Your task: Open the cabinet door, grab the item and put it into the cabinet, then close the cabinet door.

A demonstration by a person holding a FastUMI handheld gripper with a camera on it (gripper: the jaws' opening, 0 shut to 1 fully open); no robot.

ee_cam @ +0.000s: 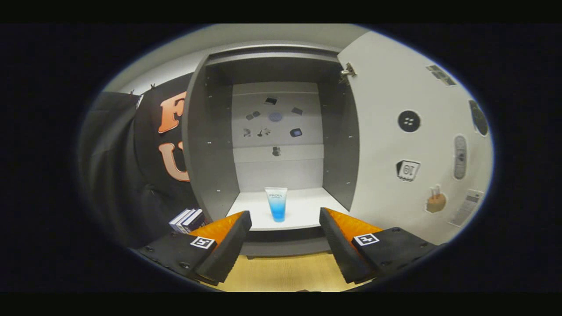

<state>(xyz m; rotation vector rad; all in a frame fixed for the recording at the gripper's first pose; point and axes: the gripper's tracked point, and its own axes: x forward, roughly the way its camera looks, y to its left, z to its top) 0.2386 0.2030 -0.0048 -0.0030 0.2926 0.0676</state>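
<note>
A grey cabinet (210, 145) stands open ahead of me, its white door (395, 145) swung out to the right on a hinge at the top. On the cabinet's white shelf (303, 210) a small tube (276, 204), white at the top and blue at the bottom, stands upright on its cap near the front edge. My gripper (285, 224) is open, its two fingers spread wide on either side of the tube and short of it. Nothing sits between the fingers.
Stickers dot the cabinet's back wall (276, 127) and the inside of the door. A few books (188, 219) lie to the left of the cabinet's base. A wooden tabletop (281, 272) runs below the fingers. Black cloth hangs on the left.
</note>
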